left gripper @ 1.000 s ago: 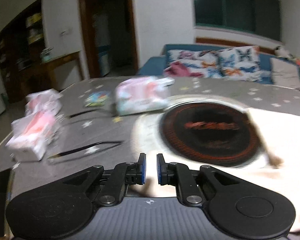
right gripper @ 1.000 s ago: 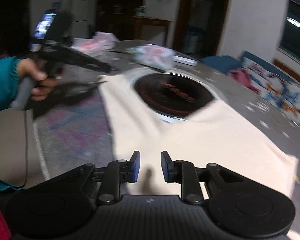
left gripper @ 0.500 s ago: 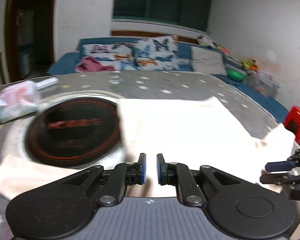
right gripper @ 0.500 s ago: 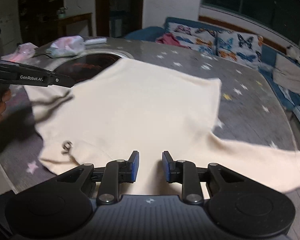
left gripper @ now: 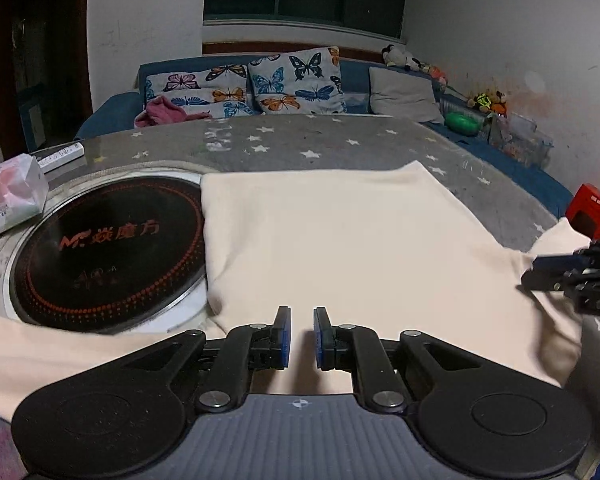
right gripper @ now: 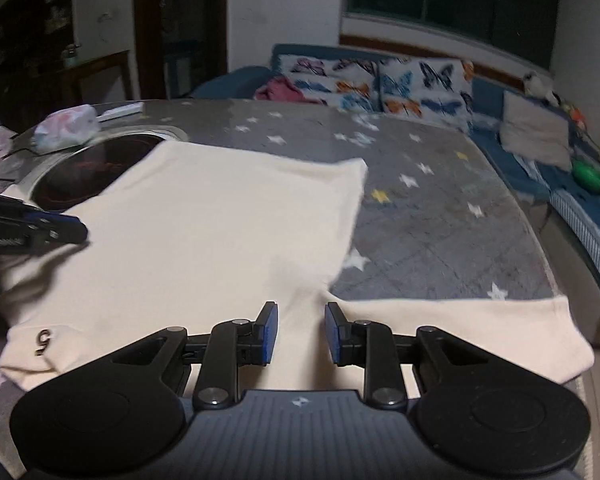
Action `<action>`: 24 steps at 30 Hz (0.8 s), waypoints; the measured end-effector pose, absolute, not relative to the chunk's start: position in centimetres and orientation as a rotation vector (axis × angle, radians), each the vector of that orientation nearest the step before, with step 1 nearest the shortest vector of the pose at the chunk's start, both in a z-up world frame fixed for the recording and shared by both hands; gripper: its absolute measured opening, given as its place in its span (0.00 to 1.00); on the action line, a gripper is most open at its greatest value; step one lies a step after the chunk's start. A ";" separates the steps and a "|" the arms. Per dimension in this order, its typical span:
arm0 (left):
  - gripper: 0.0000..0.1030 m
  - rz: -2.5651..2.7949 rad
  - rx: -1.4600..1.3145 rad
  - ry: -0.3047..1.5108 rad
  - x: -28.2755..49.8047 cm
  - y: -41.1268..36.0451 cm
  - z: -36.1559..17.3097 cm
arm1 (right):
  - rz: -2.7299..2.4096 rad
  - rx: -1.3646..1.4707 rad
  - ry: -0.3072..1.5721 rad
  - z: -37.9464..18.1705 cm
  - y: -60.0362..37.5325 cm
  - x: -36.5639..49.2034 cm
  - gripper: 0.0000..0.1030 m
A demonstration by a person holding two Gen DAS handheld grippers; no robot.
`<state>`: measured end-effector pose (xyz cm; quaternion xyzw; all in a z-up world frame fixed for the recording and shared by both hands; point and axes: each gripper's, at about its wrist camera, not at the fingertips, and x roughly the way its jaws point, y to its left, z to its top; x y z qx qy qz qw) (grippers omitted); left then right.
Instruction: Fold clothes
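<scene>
- Shirt point(left gripper: 340, 248) lies flat on the bench point(left gripper: 300, 140); its left edge overlaps the cooktop point(left gripper: 108, 252).
- Left gripper point(left gripper: 299, 336): fingers narrow, nothing between them, cloth beneath.
- Right gripper point(right gripper: 298, 332): fingers a little wider, empty, above the sleeve point(right gripper: 460, 328) junction.
- Risk: narrow fingers may slide over the cloth or pinch only one layer, dragging it crooked.
- Risk: the sleeve hangs near the bench edge and could slip off.

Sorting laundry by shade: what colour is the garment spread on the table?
Plain cream garment, clearest in the left wrist view.
</scene>
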<state>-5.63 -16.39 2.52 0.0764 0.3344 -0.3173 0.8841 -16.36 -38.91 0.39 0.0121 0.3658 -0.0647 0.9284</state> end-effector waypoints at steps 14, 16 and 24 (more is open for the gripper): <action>0.27 -0.658 0.135 0.705 -5.2 -16.4 2.7 | -0.205 0.046 0.743 0.3 -40.9 -18.3 0.38; 0.32 -0.685 0.155 0.685 -6.4 -16.8 3.0 | -0.224 0.045 0.738 0.5 -41.1 -19.1 0.38; 0.44 -0.857 0.248 0.614 -11.8 -20.0 4.0 | -0.204 0.025 0.747 0.2 -40.1 -22.3 0.44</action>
